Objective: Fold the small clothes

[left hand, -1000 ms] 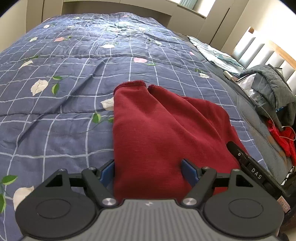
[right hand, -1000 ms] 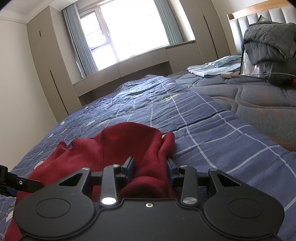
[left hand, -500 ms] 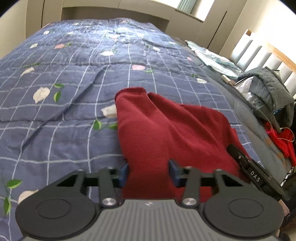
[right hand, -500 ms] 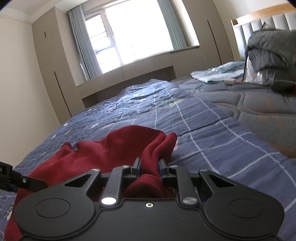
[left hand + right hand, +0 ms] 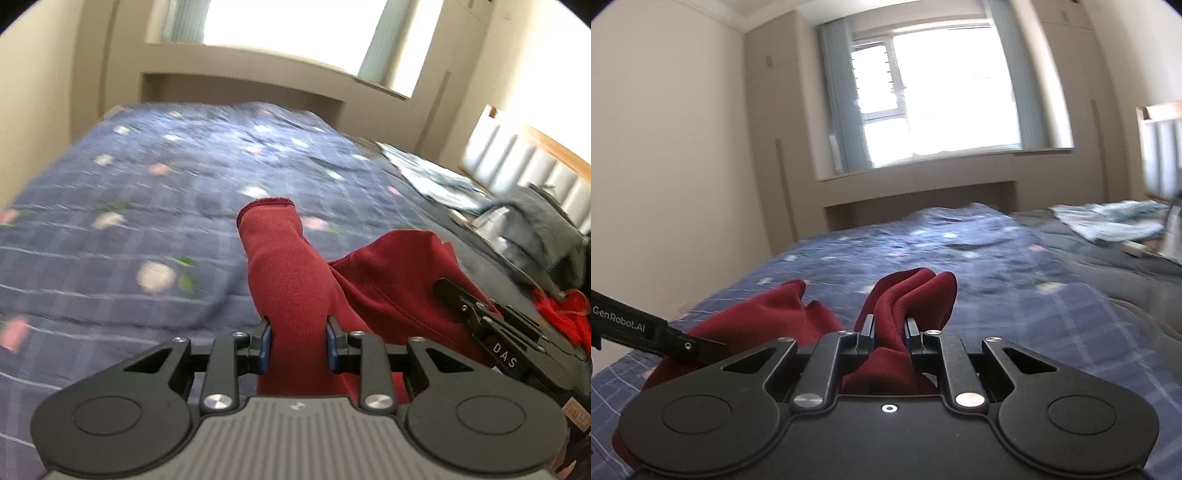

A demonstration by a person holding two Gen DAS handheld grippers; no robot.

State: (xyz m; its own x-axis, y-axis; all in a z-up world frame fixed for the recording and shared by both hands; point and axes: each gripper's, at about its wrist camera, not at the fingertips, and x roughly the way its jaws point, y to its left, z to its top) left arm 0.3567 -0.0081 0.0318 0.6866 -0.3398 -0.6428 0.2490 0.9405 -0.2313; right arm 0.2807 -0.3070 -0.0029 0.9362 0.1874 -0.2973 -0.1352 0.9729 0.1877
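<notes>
A dark red garment (image 5: 291, 273) is held up above the blue quilted bed (image 5: 129, 206). My left gripper (image 5: 298, 341) is shut on one bunched part of it, and a cuffed end sticks up beyond the jaws. My right gripper (image 5: 888, 330) is shut on another bunched fold of the red garment (image 5: 912, 291). The right gripper's body shows at the right of the left wrist view (image 5: 491, 332). The left gripper's body shows at the left edge of the right wrist view (image 5: 639, 328). The rest of the cloth hangs between the two grippers.
A grey jacket (image 5: 535, 225) and red yarn-like fabric (image 5: 565, 314) lie on the right by the headboard (image 5: 517, 162). Light blue clothes (image 5: 1108, 221) lie on a grey blanket. A window (image 5: 942, 96) and cabinets stand beyond the bed's far end.
Both grippers closed on the red garment and lifted it off the bed; both views have tilted upward toward the window. The cloth now bunches between the jaws.
</notes>
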